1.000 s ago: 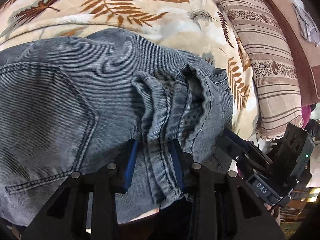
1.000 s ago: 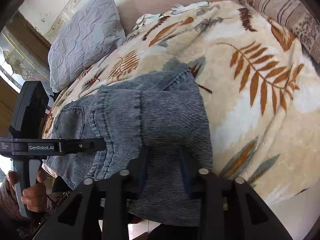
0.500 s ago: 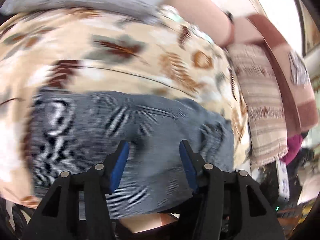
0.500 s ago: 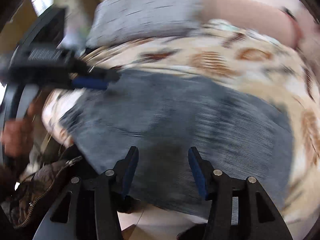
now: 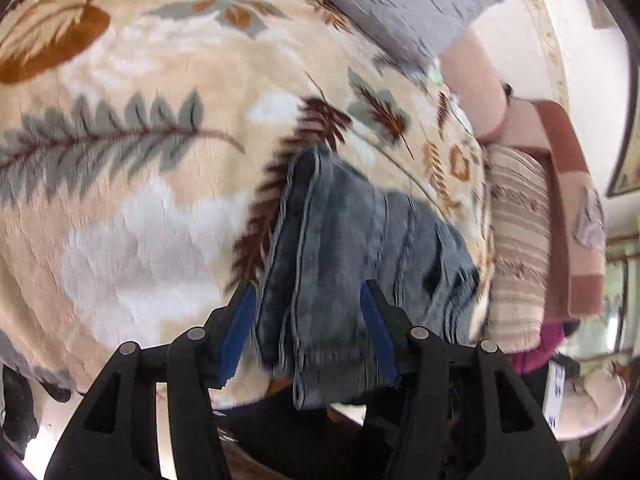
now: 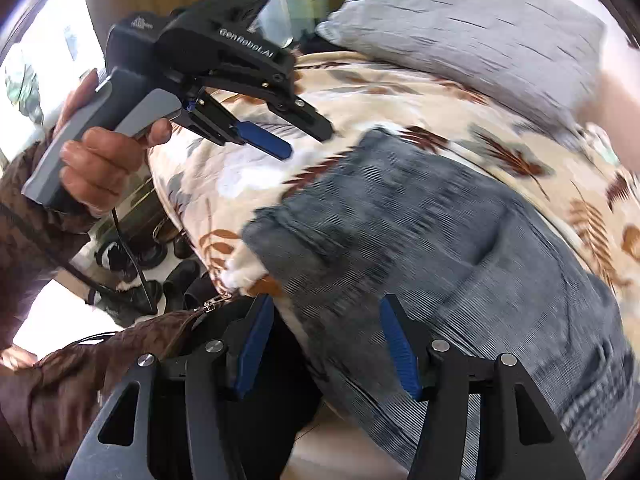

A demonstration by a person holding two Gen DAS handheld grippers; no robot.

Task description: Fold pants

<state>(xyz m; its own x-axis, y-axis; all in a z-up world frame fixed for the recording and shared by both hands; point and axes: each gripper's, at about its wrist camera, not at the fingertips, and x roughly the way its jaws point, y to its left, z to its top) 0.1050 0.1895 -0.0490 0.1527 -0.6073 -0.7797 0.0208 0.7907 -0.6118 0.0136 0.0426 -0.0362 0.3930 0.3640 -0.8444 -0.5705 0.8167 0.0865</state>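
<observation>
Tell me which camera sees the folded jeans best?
The right wrist view: the jeans spread wide across the leaf-print blanket, with most of the top face visible. The left wrist view shows only one narrow, blurry end of the stacked layers.

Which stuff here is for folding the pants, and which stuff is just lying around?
For the job:
- denim pants
- left gripper
- right gripper

Just lying about:
- leaf-print blanket under the pants
- grey quilted pillow
- striped pillow
- dark shoes on the floor
</observation>
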